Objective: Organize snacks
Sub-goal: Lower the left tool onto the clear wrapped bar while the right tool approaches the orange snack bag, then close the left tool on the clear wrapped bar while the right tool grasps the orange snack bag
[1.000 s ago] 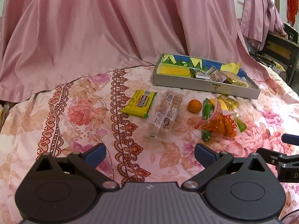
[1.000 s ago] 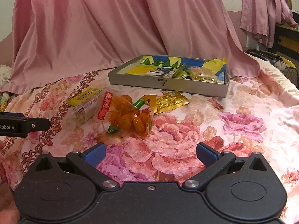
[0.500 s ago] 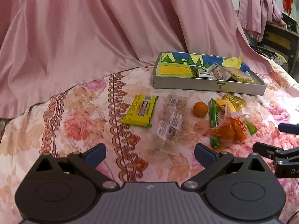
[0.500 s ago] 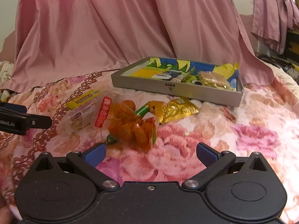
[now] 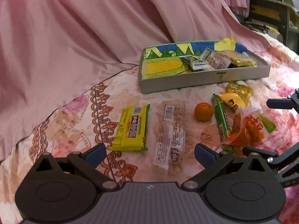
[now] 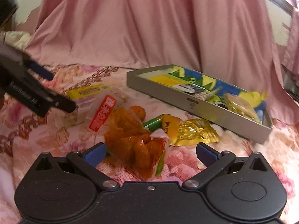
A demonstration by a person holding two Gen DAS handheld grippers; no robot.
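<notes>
Ahead of the left jaws, a flat packet point(image 5: 131, 128) lies left, a long wrapper point(image 5: 171, 133) centre, a mandarin point(image 5: 203, 111) right. The tray point(image 5: 203, 78) sits behind them. A snack bag point(image 6: 134, 147) lies between the right jaws.

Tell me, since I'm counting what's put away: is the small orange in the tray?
No, the orange lies on the bedspread, outside the tray.

Glossy plastic snack wrappers point(image 5: 133, 128), matt grey tray point(image 5: 205, 79), satiny pink cloth point(image 5: 84, 28).

Draped pink curtain point(image 5: 78, 37), floral bedspread point(image 5: 71, 112), perhaps dark shelving point(image 5: 269, 16) beyond.
</notes>
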